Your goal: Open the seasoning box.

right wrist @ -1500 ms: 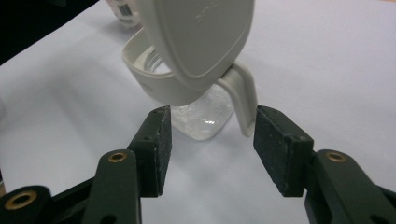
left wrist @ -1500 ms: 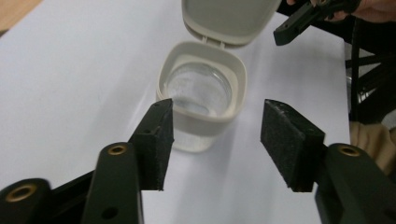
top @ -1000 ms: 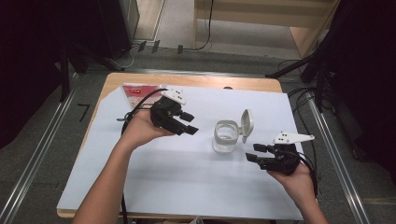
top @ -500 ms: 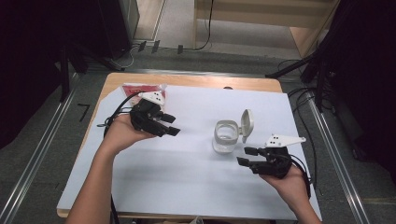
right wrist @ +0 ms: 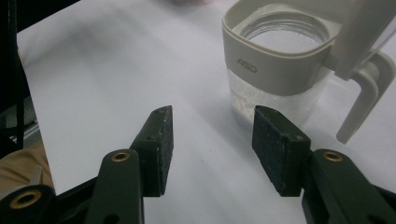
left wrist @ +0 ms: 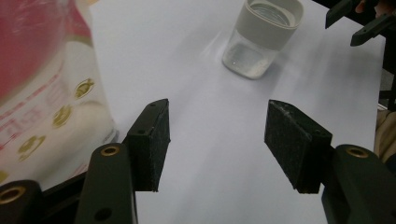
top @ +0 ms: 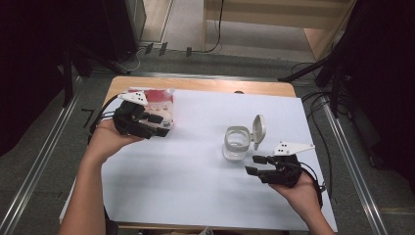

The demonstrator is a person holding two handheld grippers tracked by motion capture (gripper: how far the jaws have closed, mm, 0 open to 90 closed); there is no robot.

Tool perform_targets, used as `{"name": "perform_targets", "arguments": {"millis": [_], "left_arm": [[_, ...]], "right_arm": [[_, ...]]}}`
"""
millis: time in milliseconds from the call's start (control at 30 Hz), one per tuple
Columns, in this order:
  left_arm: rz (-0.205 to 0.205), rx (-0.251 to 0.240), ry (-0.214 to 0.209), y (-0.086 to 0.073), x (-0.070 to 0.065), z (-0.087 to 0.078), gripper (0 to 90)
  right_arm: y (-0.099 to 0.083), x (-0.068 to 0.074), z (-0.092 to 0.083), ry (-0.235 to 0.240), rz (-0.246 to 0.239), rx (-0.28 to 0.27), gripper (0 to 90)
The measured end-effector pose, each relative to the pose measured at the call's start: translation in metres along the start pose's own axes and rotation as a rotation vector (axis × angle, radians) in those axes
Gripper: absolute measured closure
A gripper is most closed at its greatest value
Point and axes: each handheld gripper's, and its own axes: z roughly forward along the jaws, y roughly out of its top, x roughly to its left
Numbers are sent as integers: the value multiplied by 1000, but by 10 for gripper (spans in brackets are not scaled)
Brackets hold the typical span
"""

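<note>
Left gripper [top: 159, 126] has shifted to the red-and-clear plastic pouch [top: 157, 102], fingers spread; right gripper [top: 258, 165], fingers spread, faces the clear flip-lid jar [top: 236, 143].

Quick count, and it's a short one. One clear jar [top: 236, 143] sits on the sheet, with one flip lid [top: 258, 129] standing open at its rim. One red-and-clear bag [top: 157, 105] lies at the far left. One white sheet [top: 195, 171] covers one wooden table [top: 205, 84]. Two grippers: the left gripper [top: 157, 126] over by the bag, the right gripper [top: 255, 164] near the jar. Two hands hold them, one each.
</note>
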Motion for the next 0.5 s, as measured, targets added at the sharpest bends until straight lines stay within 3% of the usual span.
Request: {"name": "perform_targets", "arguments": {"millis": [500], "left_arm": [[-97, -46, 102, -29, 23, -39, 419]], "right_arm": [[3, 4, 10, 35, -33, 13, 489]]}}
